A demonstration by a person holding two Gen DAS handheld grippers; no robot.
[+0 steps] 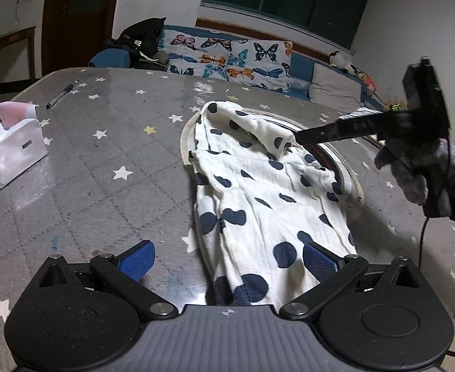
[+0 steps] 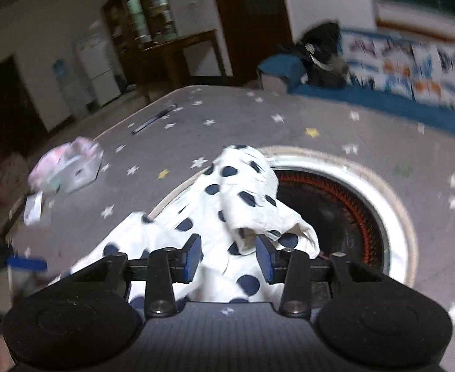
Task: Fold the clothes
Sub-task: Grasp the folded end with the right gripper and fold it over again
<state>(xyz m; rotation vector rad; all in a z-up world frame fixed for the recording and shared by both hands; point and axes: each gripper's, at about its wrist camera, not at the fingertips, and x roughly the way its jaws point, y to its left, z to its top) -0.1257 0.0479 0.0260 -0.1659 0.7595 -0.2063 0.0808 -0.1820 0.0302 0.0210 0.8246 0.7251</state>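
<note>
The garment, white with navy spots, lies crumpled on the star-print table, partly over a round burner. The left gripper gapes wide over its near end, gripping nothing. The right gripper, pads apart, hovers at a raised fold without pinching it.

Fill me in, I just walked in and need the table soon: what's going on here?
A person with a handheld gripper in each hand is folding a white cloth garment with navy spots on the grey star-patterned table. The right gripper has the garment's bunched far end between its fingers, over the round recessed heater. The left gripper is open, straddling the near end.
</note>
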